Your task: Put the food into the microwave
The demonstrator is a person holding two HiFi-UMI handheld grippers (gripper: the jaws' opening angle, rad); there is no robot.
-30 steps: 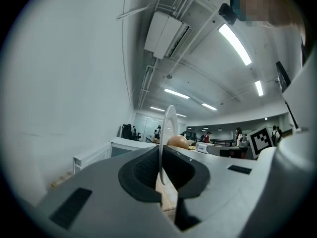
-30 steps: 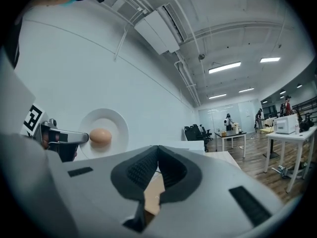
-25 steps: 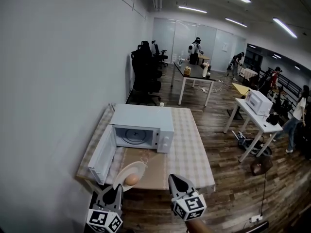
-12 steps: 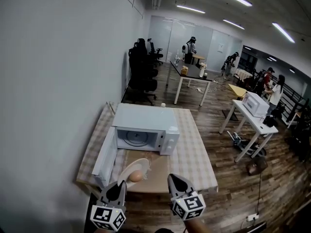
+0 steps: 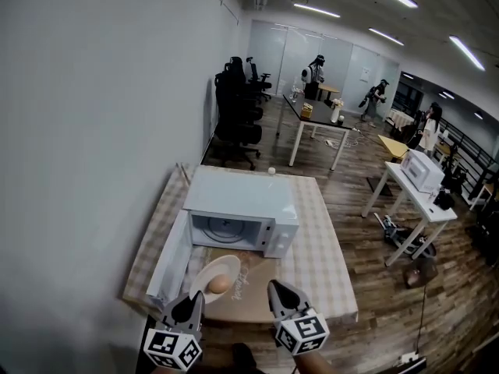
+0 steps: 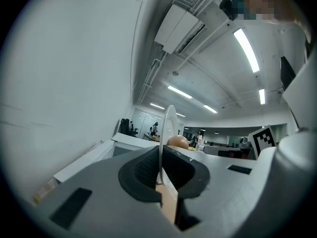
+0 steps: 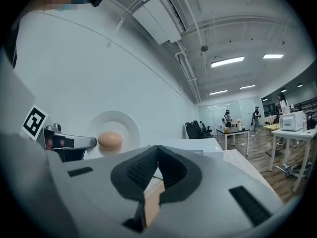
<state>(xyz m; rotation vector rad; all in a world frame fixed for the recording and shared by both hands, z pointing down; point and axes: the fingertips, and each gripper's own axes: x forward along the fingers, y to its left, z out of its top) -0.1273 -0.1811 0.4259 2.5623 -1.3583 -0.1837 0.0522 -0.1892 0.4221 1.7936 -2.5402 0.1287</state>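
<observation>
A white plate (image 5: 212,275) carrying a brown egg-shaped food (image 5: 220,284) hangs over the near part of the table, in front of the white microwave (image 5: 243,210), whose door (image 5: 167,260) stands swung open to the left. My left gripper (image 5: 192,307) is shut on the plate's near rim. In the left gripper view the plate (image 6: 169,124) stands edge-on between the pads of the left gripper (image 6: 161,165), with the food (image 6: 177,142) behind it. My right gripper (image 5: 278,294) is beside it on the right, shut and empty. The right gripper view shows its jaws (image 7: 157,163) closed together, with the plate (image 7: 118,126) and food (image 7: 110,140) to the left.
The microwave sits on a table with a checkered cloth (image 5: 318,254) and a brown mat (image 5: 251,285), against the white wall on the left. Office chairs (image 5: 236,111), a dark desk (image 5: 316,115), a white table with a second microwave (image 5: 422,171) and people stand farther off.
Both grippers and the plate with the food have moved forward toward the open microwave. The plate now hangs over the brown mat instead of the table's front edge.
</observation>
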